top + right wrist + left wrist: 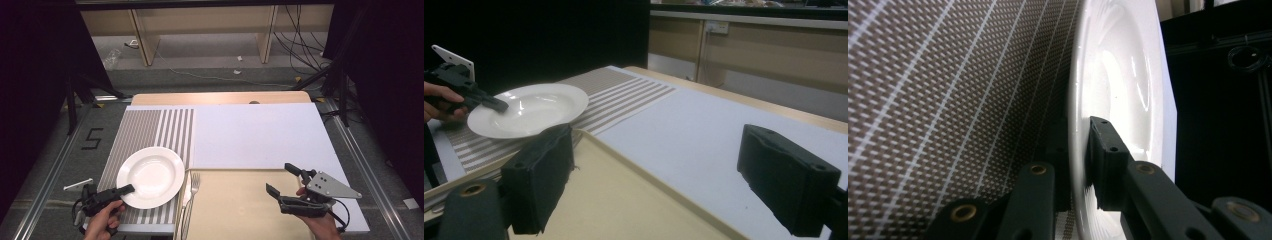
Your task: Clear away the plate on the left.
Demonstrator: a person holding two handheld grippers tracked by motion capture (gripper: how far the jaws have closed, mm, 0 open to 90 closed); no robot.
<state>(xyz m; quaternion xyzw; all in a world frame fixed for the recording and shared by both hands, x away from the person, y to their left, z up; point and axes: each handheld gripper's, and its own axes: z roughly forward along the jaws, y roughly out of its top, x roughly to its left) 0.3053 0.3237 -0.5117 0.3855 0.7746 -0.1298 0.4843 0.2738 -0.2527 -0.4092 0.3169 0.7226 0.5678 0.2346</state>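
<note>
Gripping the near-left rim of the plate (150,176), the left gripper (126,190) has its two jaws nearly closed on it, one over the rim and one under; the lower jaw is mostly hidden by the plate in the left gripper view, so contact underneath is hard to confirm. The plate is one round, white, glossy piece with a shallow well, lying on the striped mat (145,131) at the table's near left. The mat is woven, brown-grey with white lines, its pattern shifting from fine stripes on the left to broad ones on the right. Just right of the plate lie one fork (193,186) and what looks like one knife (185,196), both metal and cut off at the bottom edge of the high view. They rest at the left edge of one beige tray (235,210), smooth with a raised lip. A pale grey sheet (260,132) covers the rest of the wooden table (220,98). The right gripper (281,177) hovers over the tray, jaws wide apart and holding nothing; its black pads look rough and fibrous at their edges.
</note>
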